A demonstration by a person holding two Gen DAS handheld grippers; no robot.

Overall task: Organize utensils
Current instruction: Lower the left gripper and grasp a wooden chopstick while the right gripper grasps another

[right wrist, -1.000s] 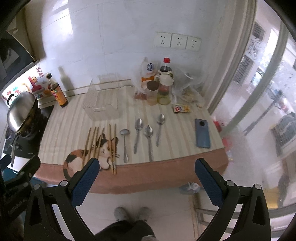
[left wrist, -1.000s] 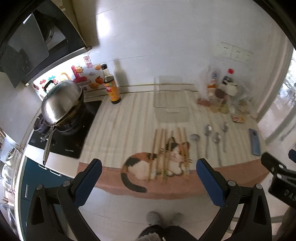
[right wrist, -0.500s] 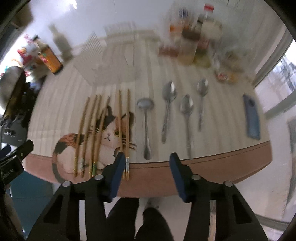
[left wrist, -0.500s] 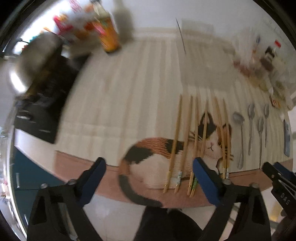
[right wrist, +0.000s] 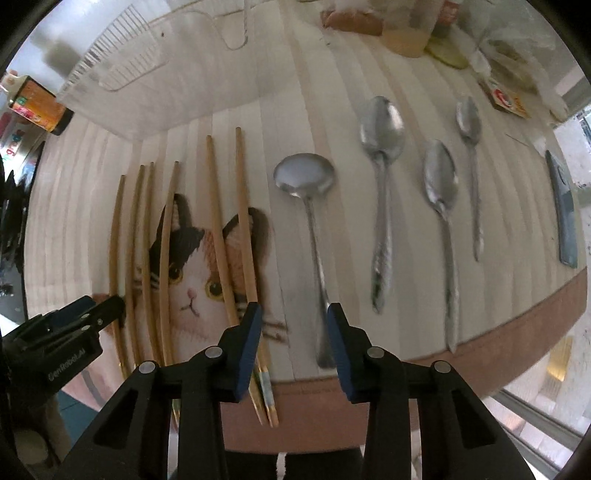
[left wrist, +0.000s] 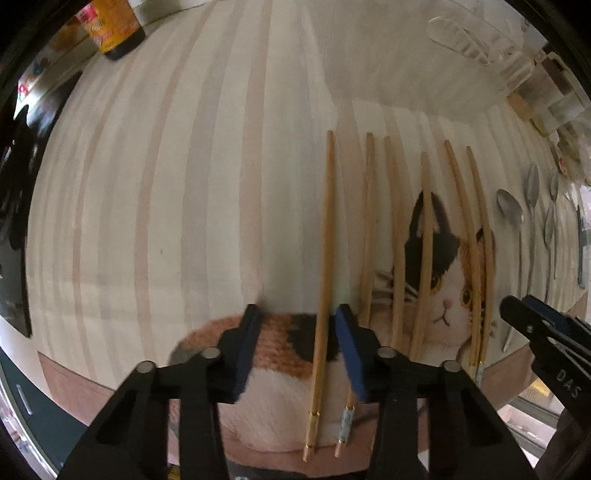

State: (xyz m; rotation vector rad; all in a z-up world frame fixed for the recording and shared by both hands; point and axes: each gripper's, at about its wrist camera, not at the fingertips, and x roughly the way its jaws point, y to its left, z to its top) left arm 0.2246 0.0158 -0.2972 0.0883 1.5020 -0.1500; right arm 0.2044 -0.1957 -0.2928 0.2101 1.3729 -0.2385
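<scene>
1. The left gripper [left wrist: 297,341] has dropped from high over the counter to the cat-print mat [left wrist: 447,295]. Its jaws, wide apart a second ago, now stand narrowed but not closed around the leftmost chopstick [left wrist: 324,258].
2. The right gripper [right wrist: 294,338] has likewise come low, its jaws narrowed yet apart, flanking the handle of the round-bowled spoon [right wrist: 308,206].
3. The chopsticks and spoons lie where they lay before.

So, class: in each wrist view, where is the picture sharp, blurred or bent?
Left wrist view: wooden chopsticks sharp; orange-labelled dark bottle blurred; stripes bow outward. Right wrist view: round-bowled steel ladle spoon crisp, its neighbour pointed steel spoon smeared along its handle.
</scene>
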